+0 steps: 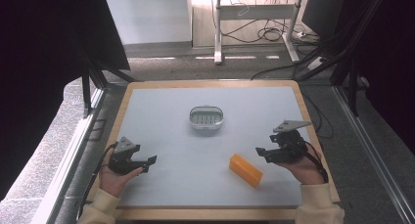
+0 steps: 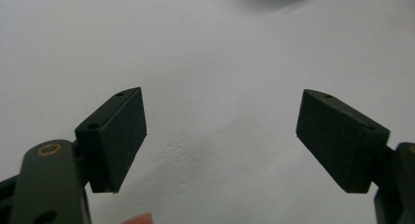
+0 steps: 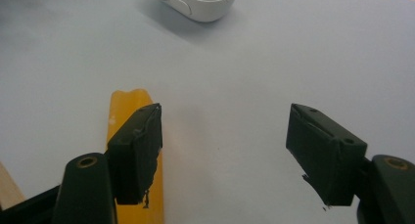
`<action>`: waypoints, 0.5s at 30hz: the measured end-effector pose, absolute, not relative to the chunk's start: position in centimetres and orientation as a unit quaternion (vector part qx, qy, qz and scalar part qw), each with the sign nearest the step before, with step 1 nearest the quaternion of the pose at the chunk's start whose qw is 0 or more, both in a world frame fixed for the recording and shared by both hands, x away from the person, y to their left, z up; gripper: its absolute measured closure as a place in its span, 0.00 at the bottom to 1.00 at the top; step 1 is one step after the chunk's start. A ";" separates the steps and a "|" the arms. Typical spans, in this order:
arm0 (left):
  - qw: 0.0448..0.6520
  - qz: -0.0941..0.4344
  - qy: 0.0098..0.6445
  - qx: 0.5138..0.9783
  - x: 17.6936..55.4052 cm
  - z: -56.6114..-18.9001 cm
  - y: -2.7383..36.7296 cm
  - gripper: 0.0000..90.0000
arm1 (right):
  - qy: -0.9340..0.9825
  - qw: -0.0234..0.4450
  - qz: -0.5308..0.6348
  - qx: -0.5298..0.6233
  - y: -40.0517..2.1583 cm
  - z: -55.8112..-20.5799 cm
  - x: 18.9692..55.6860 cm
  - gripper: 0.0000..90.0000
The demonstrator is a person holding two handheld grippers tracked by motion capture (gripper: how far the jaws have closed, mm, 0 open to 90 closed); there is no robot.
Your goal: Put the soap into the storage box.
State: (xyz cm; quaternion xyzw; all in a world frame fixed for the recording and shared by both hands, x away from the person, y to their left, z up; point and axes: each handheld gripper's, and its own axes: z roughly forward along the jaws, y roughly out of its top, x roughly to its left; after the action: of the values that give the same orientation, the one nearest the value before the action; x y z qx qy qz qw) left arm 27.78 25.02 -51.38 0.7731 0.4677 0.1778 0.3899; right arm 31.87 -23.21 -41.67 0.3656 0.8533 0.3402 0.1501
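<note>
An orange bar [image 1: 246,170] lies flat on the pale grey table top [image 1: 161,111], near the front right. A white oval dish [image 1: 206,117] with a slotted inside stands at the table's middle. My right gripper [image 1: 262,154] hovers just right of the bar, jaws open and empty. In the right gripper view the bar [image 3: 128,104] runs beside and under the left jaw, outside the gap of the right gripper [image 3: 225,111], and the dish [image 3: 200,4] sits farther off. My left gripper [image 1: 149,160] rests at the front left, open over bare table. The left gripper [image 2: 221,101] has nothing between its pads.
A wooden rim [image 1: 210,82] borders the table. Black frame posts [image 1: 87,94] stand at both sides. Beyond the far edge there is carpet with a desk leg [image 1: 218,48] and cables [image 1: 264,35].
</note>
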 end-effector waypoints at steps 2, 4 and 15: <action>0.391 0.178 0.467 0.773 27.8 -51.4 25.0 0.21 | 0.857 0.148 0.337 0.361 -22.9 -41.6 31.8 0.34; 0.390 0.177 0.466 0.775 27.8 -51.4 25.0 0.21 | 0.859 0.146 0.334 0.359 -22.6 -41.5 31.7 0.35; 0.389 0.179 0.462 0.777 27.7 -51.3 24.8 0.21 | 0.877 0.140 0.324 0.325 -20.5 -41.1 30.8 0.40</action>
State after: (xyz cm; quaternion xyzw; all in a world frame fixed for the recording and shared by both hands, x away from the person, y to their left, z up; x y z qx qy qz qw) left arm 27.69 24.81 -51.26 0.7768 0.4617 0.1793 0.3890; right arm 30.84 -20.46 -41.11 0.3250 0.8775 0.3240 0.1395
